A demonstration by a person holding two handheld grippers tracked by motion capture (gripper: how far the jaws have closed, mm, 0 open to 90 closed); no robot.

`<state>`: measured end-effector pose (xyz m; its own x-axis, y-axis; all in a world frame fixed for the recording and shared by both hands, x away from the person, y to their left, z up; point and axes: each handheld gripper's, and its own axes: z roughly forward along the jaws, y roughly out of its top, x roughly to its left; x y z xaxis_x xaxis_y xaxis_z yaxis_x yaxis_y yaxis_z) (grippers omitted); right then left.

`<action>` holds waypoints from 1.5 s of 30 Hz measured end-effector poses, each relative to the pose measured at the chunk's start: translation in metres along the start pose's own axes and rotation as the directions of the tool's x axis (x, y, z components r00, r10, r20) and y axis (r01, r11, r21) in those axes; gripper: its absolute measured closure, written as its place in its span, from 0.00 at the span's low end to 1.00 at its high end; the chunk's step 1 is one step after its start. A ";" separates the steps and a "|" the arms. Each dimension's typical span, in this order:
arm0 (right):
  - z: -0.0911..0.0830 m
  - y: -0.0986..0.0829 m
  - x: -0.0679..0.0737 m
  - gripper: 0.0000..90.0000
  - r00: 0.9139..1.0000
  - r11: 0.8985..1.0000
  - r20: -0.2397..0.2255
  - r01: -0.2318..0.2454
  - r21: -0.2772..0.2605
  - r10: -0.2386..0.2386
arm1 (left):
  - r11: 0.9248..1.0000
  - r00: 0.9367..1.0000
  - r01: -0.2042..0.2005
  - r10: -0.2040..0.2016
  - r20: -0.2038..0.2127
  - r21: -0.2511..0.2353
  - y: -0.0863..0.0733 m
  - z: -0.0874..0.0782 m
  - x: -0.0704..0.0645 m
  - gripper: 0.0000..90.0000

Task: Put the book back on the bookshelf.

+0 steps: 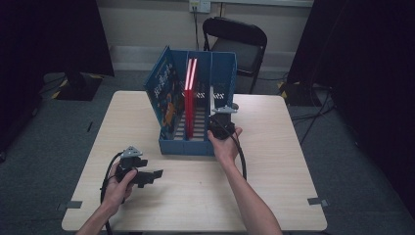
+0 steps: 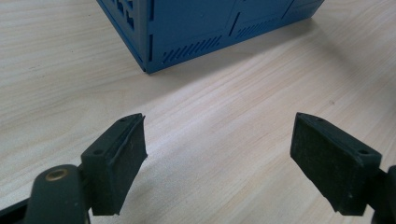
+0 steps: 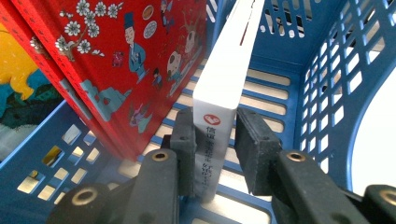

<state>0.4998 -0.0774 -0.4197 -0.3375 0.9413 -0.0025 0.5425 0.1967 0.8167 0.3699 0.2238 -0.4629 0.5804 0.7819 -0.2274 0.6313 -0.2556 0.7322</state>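
Observation:
A blue slotted file rack (image 1: 188, 147) stands upright at the middle of the table. A red book (image 1: 190, 93) stands in it, with a thin white book (image 1: 214, 98) to its right. My right gripper (image 1: 220, 121) reaches into the rack's right bay from the front. In the right gripper view, my right gripper (image 3: 215, 140) is shut on the white book (image 3: 224, 79) at its lower spine, beside the red illustrated book (image 3: 126, 60). My left gripper (image 1: 154, 175) rests low near the table's front left, open, with bare tabletop between the jaws of my left gripper (image 2: 219, 149). The rack's corner (image 2: 196, 28) lies ahead of it.
A colourful blue-and-yellow book (image 1: 164, 93) leans in the rack's left bay. The rack's slotted side wall (image 3: 336, 84) is close on the right of the white book. A black folding chair (image 1: 237, 44) stands behind the wooden table (image 1: 274, 171).

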 end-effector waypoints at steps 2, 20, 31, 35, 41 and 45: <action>0.001 0.000 -0.001 0.78 1.000 1.000 0.002 0.000 0.000 0.000 | 1.000 1.000 -0.001 0.001 0.002 0.001 0.000 0.000 0.000 0.20; 0.001 0.007 0.006 0.76 1.000 1.000 0.014 0.005 0.003 -0.005 | 1.000 1.000 0.000 0.000 0.002 0.003 0.000 0.001 0.000 0.20; -0.007 -0.001 -0.006 0.57 0.998 1.000 -0.062 0.004 -0.010 -0.004 | 1.000 1.000 0.012 -0.012 0.003 -0.008 -0.001 -0.002 0.002 0.20; -0.017 -0.001 -0.011 0.50 0.995 0.999 -0.100 0.026 -0.024 -0.028 | 1.000 1.000 0.015 -0.015 -0.014 -0.015 -0.002 -0.005 0.005 0.20; -0.036 -0.001 -0.019 0.42 0.991 0.996 -0.121 0.050 -0.068 -0.058 | 0.999 1.000 -0.013 0.013 -0.012 -0.034 -0.004 -0.011 0.005 0.19; -0.050 -0.003 -0.030 0.37 0.987 0.996 -0.154 0.036 -0.087 -0.049 | 0.999 1.000 -0.018 0.017 -0.019 -0.030 -0.005 -0.011 0.004 0.18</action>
<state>0.4701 -0.1194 -0.3933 -0.4779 0.8772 0.0465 0.4614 0.2057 0.8630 0.3636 0.2344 -0.4602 0.5810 0.7883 -0.2025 0.6051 -0.2519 0.7553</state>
